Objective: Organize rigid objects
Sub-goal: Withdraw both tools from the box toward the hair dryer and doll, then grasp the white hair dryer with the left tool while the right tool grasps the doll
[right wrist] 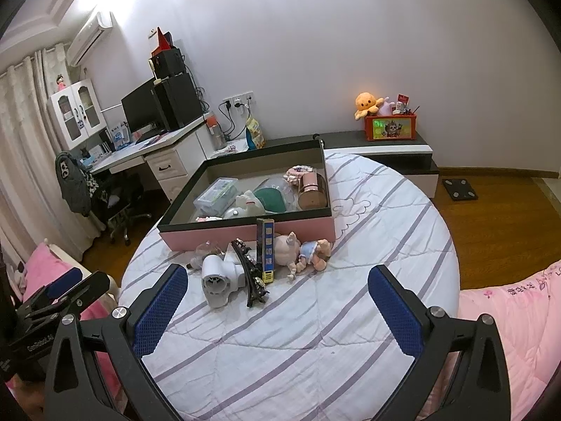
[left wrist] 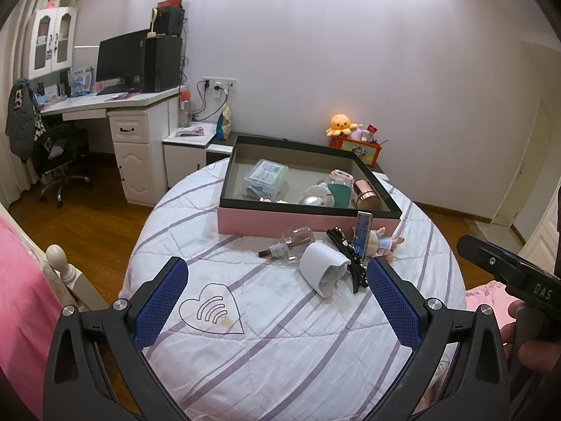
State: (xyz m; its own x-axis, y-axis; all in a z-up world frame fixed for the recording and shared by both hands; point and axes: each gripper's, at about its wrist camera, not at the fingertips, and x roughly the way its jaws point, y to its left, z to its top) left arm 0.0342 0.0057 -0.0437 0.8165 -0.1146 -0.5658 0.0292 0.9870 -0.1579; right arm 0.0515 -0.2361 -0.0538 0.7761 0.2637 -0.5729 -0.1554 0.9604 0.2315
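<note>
Partway through, by my reading. The pink box point(right wrist: 245, 235) sits on the striped bed quilt point(right wrist: 315, 333) and already holds several things: a clear plastic case point(right wrist: 214, 194), a green cup point(right wrist: 271, 201), a copper tin point(right wrist: 310, 193), and a white rounded item I cannot identify for certain.

Left outside, clustered against the box's near wall:
- white handheld device point(right wrist: 219, 280), lying on its side
- black hair clip point(right wrist: 250, 273), touching the device
- tall blue card point(right wrist: 266, 249), upright against the box
- baby doll point(right wrist: 305, 252), lying down
- clear glass bottle point(left wrist: 294, 242), tipped over, seen best in the left wrist view

Left hand-held gripper point(left wrist: 277, 301): spread wide, nothing held, hovering short of the cluster. Right hand-held gripper point(right wrist: 277, 308): likewise spread wide and empty.

Judgement: five items remain to be boxed.
</note>
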